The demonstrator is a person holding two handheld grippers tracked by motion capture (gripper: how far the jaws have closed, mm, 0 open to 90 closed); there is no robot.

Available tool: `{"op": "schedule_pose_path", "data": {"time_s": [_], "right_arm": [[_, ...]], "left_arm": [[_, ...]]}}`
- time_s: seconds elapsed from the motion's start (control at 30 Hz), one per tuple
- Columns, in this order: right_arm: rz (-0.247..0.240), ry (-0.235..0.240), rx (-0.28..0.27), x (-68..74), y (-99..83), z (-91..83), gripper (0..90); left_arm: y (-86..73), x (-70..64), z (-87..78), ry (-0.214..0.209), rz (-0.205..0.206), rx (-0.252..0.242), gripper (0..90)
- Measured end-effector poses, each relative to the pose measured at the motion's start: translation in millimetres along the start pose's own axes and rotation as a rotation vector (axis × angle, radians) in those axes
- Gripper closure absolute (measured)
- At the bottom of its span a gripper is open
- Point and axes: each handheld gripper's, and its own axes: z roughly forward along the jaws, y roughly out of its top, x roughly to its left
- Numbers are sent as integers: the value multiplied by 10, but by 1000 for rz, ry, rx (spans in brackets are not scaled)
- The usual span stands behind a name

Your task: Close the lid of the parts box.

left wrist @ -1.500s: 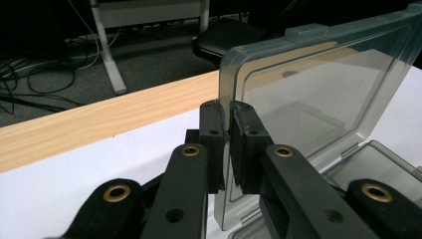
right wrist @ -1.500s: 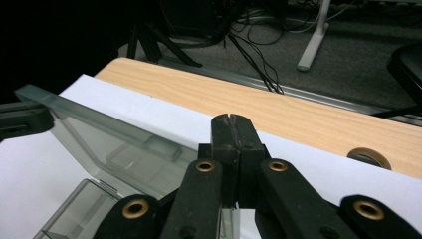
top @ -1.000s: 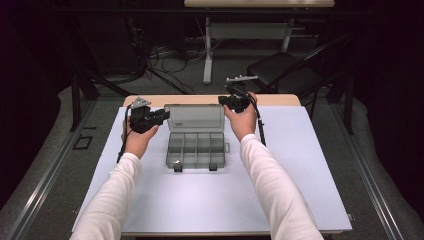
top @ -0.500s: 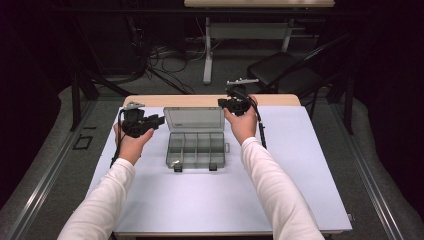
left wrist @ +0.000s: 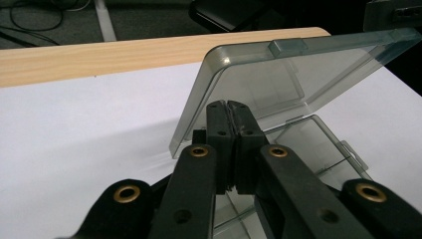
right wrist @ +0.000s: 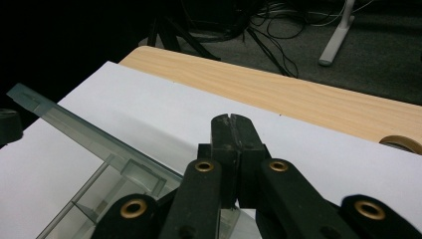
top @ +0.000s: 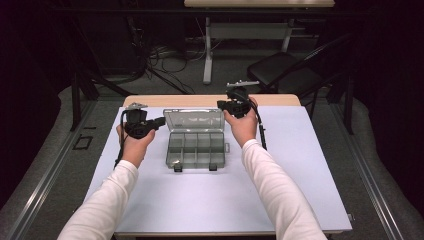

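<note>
A clear plastic compartment box [top: 195,149] sits in the middle of the white table top, and its lid [top: 194,120] stands open at the far side. My left gripper [top: 160,120] hovers just left of the lid and points at it. In the left gripper view its jaws [left wrist: 229,105] are shut with nothing between them, in front of the lid [left wrist: 298,74]. My right gripper [top: 220,104] is held by the lid's far right corner. Its jaws [right wrist: 231,118] are shut on nothing, above the lid's edge [right wrist: 89,134] and the empty compartments [right wrist: 94,204].
The white mat [top: 300,165] covers a wooden table whose far strip [top: 200,100] shows bare. A tan rounded thing [right wrist: 402,142] lies at the right edge of the right gripper view. A black chair [top: 285,75] and cables lie on the floor beyond.
My left gripper has drawn a little to the left and nearer to me, away from the lid. The right gripper has hardly moved.
</note>
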Motion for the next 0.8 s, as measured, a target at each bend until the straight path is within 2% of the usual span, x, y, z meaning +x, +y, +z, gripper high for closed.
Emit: {"op": "schedule_pose_path", "data": {"time_s": [0.4,0.63,0.73,0.8], "right_arm": [[-12,39,8,7,-91,-52,896],[-27,72,14,34,-178,-109,894],[-34,86,25,49,-225,-130,893],[-42,96,24,57,-254,-145,892]], "left_arm": [[-27,-120,81,-5,-22,13,899],[-139,-169,106,-14,-41,23,900],[-174,-180,96,-14,-34,32,900],[-193,-189,91,-11,-40,19,900]]}}
